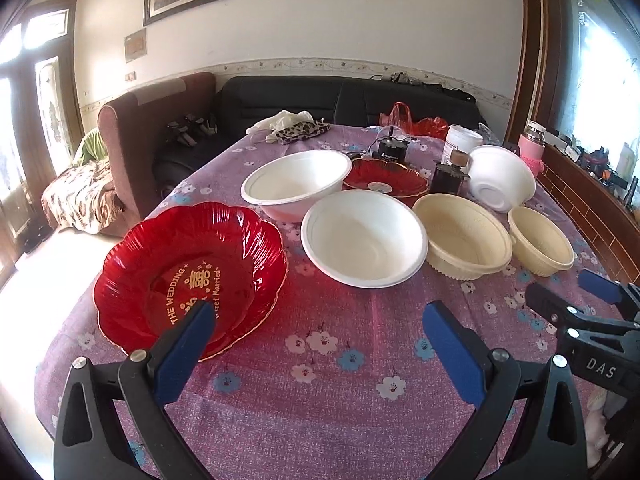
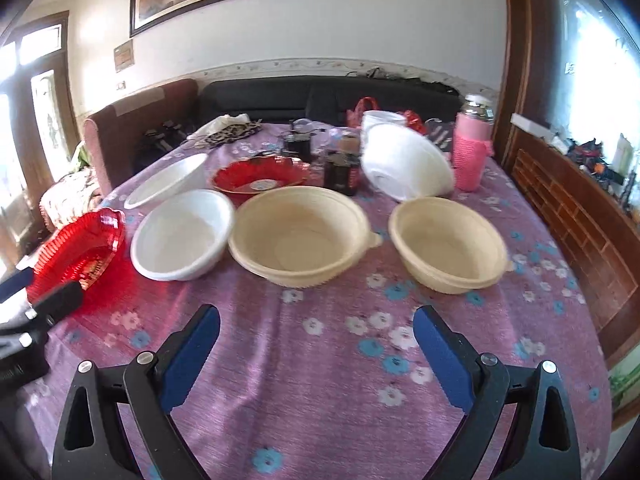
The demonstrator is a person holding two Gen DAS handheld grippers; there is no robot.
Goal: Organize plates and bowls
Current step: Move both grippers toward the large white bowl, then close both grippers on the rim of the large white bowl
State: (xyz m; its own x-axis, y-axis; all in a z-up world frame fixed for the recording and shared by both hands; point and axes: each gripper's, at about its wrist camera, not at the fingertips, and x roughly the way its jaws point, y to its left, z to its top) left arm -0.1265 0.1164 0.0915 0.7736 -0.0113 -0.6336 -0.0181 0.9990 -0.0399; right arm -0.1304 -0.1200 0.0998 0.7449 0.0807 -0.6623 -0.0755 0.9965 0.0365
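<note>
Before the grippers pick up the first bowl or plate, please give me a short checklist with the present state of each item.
1. Left gripper open, empty: ok.
2. Right gripper open, empty: ok.
3. Near red plate upright, graspable: ok.
4. Two cream bowls upright, apart: ok.
5. All white bowls upright: not ok; one white bowl lies tilted on its side.
6. Bottles clear of far red plate: cannot tell.

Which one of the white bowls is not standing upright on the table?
The far white bowl beside the pink bottle: it is tipped over, showing its base. The other two white bowls stand upright, openings up.
</note>
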